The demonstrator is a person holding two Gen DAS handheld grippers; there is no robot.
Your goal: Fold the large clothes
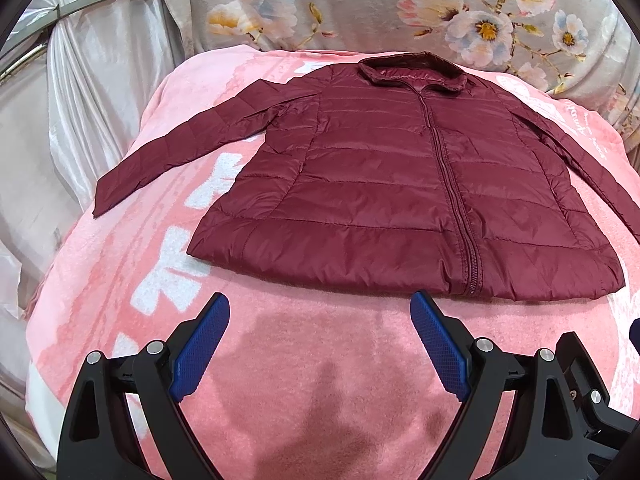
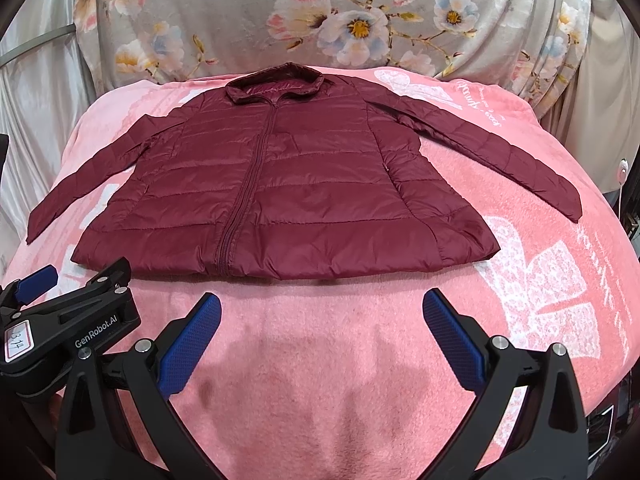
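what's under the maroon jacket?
The maroon puffer jacket lies flat, zipped, sleeves spread, on a pink fleece blanket with white print. Nothing sits on top. Whatever lies beneath the jacket's body is covered; likewise the surface under the blanket.

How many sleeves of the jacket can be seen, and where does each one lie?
2. The left sleeve stretches out flat over the pink blanket toward the left edge; the right sleeve stretches out flat toward the right edge. Neither is folded yet.

A pink blanket [image 2: 360, 360] with white print fills the lower frame. Grey floral fabric [image 2: 320, 12] spans the top, with pale satin drapery [image 1: 80, 92] at upper left.
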